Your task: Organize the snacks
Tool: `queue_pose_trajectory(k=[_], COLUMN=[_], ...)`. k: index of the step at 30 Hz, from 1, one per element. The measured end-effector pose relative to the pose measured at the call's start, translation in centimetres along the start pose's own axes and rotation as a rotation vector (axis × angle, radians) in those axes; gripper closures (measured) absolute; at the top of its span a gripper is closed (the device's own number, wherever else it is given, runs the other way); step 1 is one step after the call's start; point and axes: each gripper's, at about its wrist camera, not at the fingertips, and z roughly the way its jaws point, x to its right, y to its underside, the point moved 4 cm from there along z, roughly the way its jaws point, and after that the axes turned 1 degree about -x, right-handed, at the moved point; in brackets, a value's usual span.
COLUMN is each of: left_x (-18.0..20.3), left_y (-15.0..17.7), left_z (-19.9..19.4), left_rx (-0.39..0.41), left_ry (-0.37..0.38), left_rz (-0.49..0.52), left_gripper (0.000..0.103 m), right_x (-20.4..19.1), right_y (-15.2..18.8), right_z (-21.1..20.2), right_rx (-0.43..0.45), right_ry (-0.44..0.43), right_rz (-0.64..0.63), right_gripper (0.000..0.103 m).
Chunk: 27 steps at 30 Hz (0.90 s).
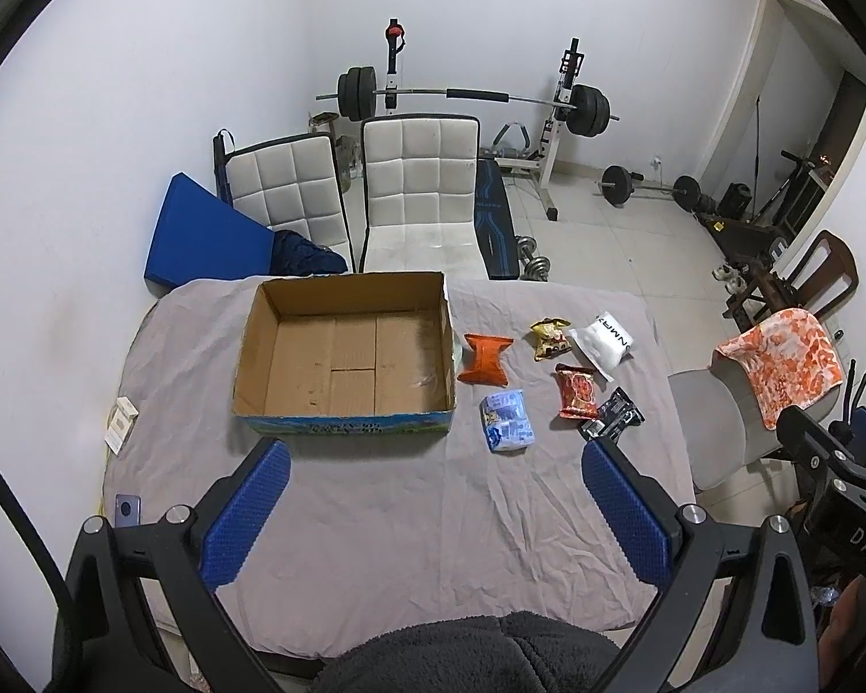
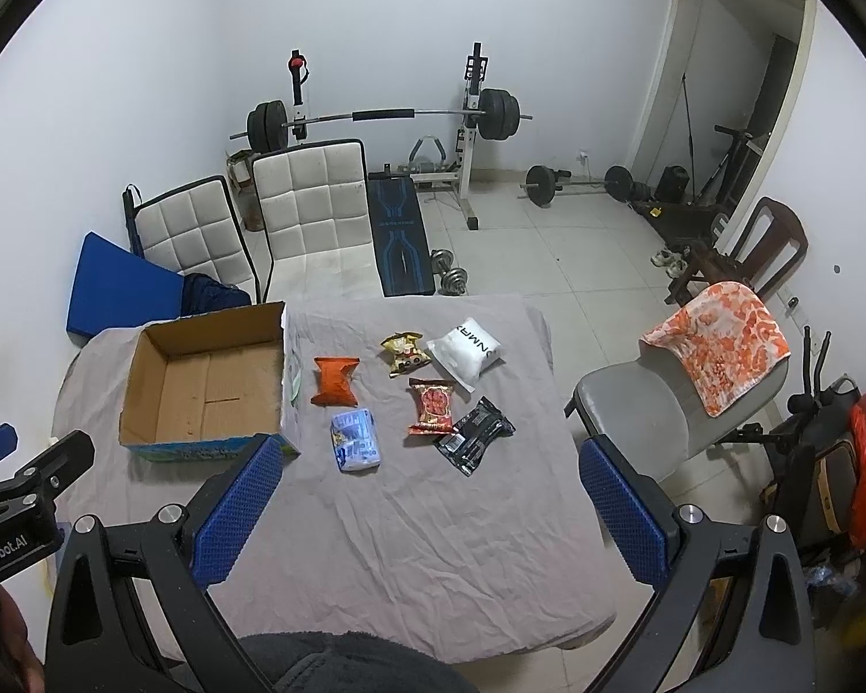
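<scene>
Left-wrist view, left to right: the left gripper (image 1: 433, 511) hangs above the near part of a table covered with a wrinkled grey cloth (image 1: 375, 520), its blue-padded fingers (image 1: 245, 520) spread wide with nothing between them. Ahead of its left finger an open cardboard box (image 1: 343, 355) stands empty on the cloth. Ahead and to the right of the box, apart from both grippers, lie six snack packets: an orange packet (image 1: 485, 359) just beside the box's right wall, a pale blue packet (image 1: 508, 421) nearer the gripper, a gold packet (image 1: 550, 338) farther off, a red packet (image 1: 576, 391), a white pouch (image 1: 601, 343) and, rightmost, a black packet (image 1: 612, 421). Right-wrist view: the right gripper (image 2: 430, 511) is likewise held wide open and empty above the cloth (image 2: 433, 548); the box (image 2: 205, 381) stands ahead and left of its left finger, the pale blue packet (image 2: 357, 433) lies directly ahead, with the orange packet (image 2: 335, 381), gold packet (image 2: 403, 352), red packet (image 2: 433, 406), white pouch (image 2: 463, 355) and black packet (image 2: 474, 426) beyond and to its right. A grey chair draped with an orange floral towel (image 2: 716, 346) stands right of the table.
</scene>
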Motion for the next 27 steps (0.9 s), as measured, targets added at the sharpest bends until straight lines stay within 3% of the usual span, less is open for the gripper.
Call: queue_pose_trajectory(k=[27], left_x=[0.37], left_y=[-0.31], left_z=[-0.47], left_rx=[0.010], left_ry=[0.006], left_rz=[0.001], left_gripper=[0.000], right_x=[0.26], right_y=[-0.66], right_z=[-0.65], right_rx=[0.014], right_ry=[0.008], right_rz=[0.006], right_gripper=[0.000])
